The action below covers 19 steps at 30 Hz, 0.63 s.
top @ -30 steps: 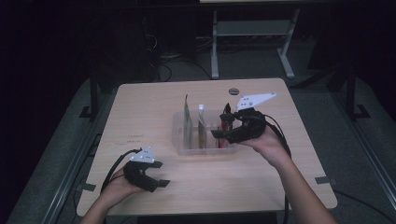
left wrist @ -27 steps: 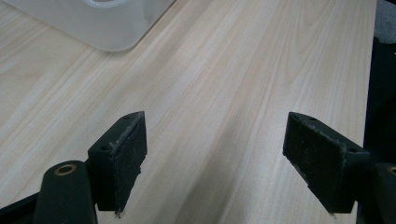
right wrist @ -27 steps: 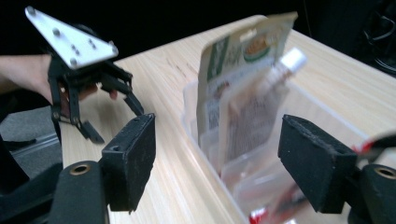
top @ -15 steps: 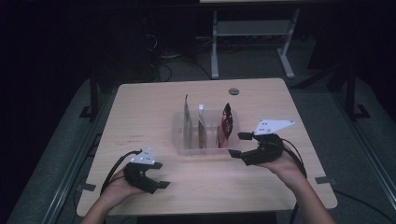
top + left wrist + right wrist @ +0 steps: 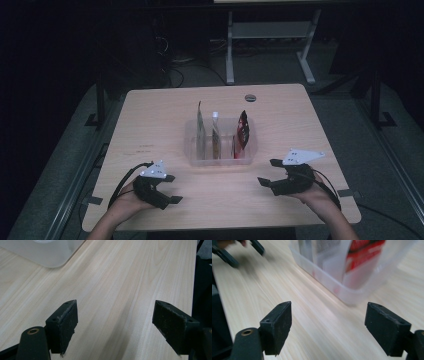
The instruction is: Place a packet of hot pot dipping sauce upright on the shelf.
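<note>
Both claws sit low at the near edge of the bench point(image 5: 150, 115) right now; the left claw point(image 5: 170, 189) rests toward the near left corner, jaws spread wide with nothing between them but bare wood, as the left gripper view point(image 5: 113, 325) makes plain; the right claw point(image 5: 266, 172) lies toward the near right corner, a hand point(image 5: 320, 192) wrapped round its body, jaws just as wide apart and empty, clear in the right gripper view point(image 5: 328, 325); its grey three-cornered plate point(image 5: 302, 156) tilts up on top.

Between the two, set around the middle of the bench, stands the clear plastic bin point(image 5: 192, 150); three pouches stand upright in it side by side; a pale pouch point(image 5: 200, 127) at the left end, a slim middle pouch point(image 5: 215, 135), and the red pouch point(image 5: 242, 131) at the right end, leaning a touch; the right gripper view looks straight at the bin's near corner point(image 5: 352, 293) with the red pouch point(image 5: 364, 252) showing through the wall; the left gripper view catches one rounded corner of the bin point(image 5: 50, 255) up at the top.

Neither claw touches the bin; both lie apart from it, on the near side; a small dark round disc point(image 5: 250, 97) sits near the far edge of the bench.
</note>
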Tool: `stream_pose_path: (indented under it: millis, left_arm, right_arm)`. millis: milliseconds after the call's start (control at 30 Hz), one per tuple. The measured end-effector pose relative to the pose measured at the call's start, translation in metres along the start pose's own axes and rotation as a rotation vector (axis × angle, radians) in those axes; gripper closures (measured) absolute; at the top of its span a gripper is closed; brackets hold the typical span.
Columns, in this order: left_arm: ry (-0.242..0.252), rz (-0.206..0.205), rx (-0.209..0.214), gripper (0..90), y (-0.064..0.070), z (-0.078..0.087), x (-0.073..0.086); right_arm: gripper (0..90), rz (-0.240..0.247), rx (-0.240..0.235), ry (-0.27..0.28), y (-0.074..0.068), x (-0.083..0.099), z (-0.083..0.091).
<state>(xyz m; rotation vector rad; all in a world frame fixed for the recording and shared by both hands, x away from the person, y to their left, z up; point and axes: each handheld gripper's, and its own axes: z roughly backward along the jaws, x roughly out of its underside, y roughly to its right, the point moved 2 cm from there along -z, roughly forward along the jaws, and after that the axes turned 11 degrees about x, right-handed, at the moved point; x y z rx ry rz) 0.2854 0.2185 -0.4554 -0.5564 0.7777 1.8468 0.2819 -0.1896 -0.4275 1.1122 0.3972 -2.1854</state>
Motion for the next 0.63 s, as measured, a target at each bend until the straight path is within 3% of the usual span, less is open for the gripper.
stream_pose_path:
  millis: [167, 333, 400, 633]
  left_arm:
    - [-0.021, -0.014, 0.003, 20.1, 0.000, -0.003, 0.002]
    - [-0.036, -0.027, 0.011, 20.1, 0.001, -0.009, 0.003]
    - [-0.048, -0.029, 0.021, 20.1, 0.001, -0.011, 0.003]
    - [-0.065, -0.044, 0.018, 20.1, 0.001, -0.014, 0.004]
  right_arm:
    - [19.0, 0.023, 0.011, -0.062, 0.002, 0.017, -0.008]
    - [18.6, 0.087, 0.075, -0.115, 0.002, 0.022, -0.017]
    - [18.3, 0.096, 0.074, -0.132, 0.001, 0.023, -0.019]
    - [17.9, 0.090, 0.063, -0.130, 0.002, 0.024, -0.021]
